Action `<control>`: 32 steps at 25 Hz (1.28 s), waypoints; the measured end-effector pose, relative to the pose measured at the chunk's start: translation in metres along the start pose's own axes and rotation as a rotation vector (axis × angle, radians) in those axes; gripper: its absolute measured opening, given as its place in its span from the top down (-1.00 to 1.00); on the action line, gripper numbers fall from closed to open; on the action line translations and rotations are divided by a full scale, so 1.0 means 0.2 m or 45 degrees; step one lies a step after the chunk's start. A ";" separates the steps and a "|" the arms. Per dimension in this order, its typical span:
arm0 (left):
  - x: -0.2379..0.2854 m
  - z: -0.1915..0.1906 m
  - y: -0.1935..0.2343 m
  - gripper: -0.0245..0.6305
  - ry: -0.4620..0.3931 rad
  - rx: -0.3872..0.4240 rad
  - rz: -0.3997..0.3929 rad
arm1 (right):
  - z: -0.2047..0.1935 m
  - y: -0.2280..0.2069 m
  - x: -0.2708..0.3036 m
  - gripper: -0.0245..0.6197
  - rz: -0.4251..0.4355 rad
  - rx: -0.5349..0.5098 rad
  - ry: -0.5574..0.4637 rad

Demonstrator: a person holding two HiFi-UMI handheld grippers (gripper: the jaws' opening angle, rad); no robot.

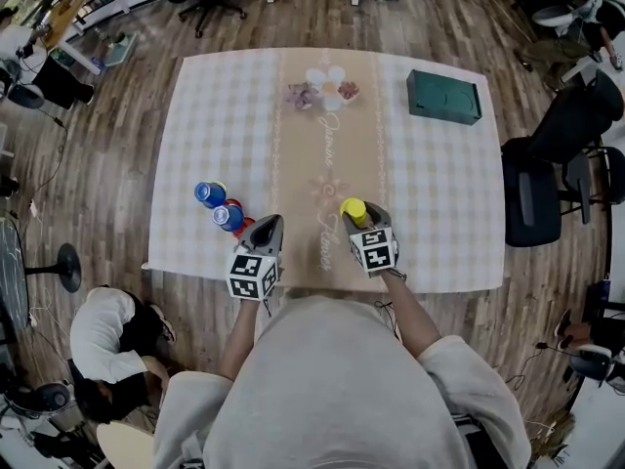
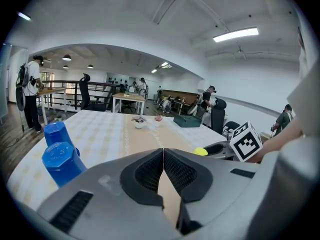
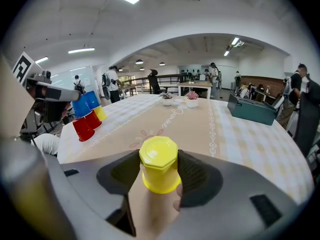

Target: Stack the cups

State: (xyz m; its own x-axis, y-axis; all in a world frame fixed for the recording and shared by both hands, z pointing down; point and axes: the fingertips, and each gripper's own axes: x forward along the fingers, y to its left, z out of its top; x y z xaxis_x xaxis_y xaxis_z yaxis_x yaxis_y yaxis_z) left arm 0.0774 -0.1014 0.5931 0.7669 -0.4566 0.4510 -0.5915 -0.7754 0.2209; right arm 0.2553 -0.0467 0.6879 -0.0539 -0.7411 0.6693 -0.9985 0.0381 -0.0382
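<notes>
An upside-down yellow cup point(image 3: 159, 170) sits between the jaws of my right gripper point(image 3: 159, 176), which is shut on it just above the beige runner. In the head view this yellow cup point(image 1: 353, 209) is near the table's front edge, at the tip of the right gripper point(image 1: 359, 215). A cluster of inverted cups stands to the left: two blue cups point(image 1: 208, 193) point(image 1: 228, 215) and a red cup point(image 1: 242, 227). The right gripper view shows red cups point(image 3: 82, 129), blue cups point(image 3: 80, 107) and another yellow cup point(image 3: 100, 113) there. My left gripper point(image 1: 272, 225) is beside that cluster, its jaws point(image 2: 163, 166) shut on nothing.
A dark green box point(image 1: 444, 97) lies at the table's far right. Small white bowls with flowers point(image 1: 325, 88) sit at the far middle. Office chairs point(image 1: 547, 164) stand right of the table. A crouching person point(image 1: 107, 335) is by the front-left corner.
</notes>
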 end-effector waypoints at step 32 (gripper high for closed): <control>-0.14 0.09 0.13 0.88 -0.114 -0.038 0.100 | 0.75 0.27 -0.22 0.20 0.107 -0.157 -0.336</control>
State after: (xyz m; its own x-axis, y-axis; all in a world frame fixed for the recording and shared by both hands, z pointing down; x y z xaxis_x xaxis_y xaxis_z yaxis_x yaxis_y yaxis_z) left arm 0.0448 -0.1159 0.5713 0.7361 -0.5539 0.3890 -0.6570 -0.7229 0.2139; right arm 0.2049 -0.1121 0.5455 -0.1503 -0.8799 0.4509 -0.9842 0.1763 0.0160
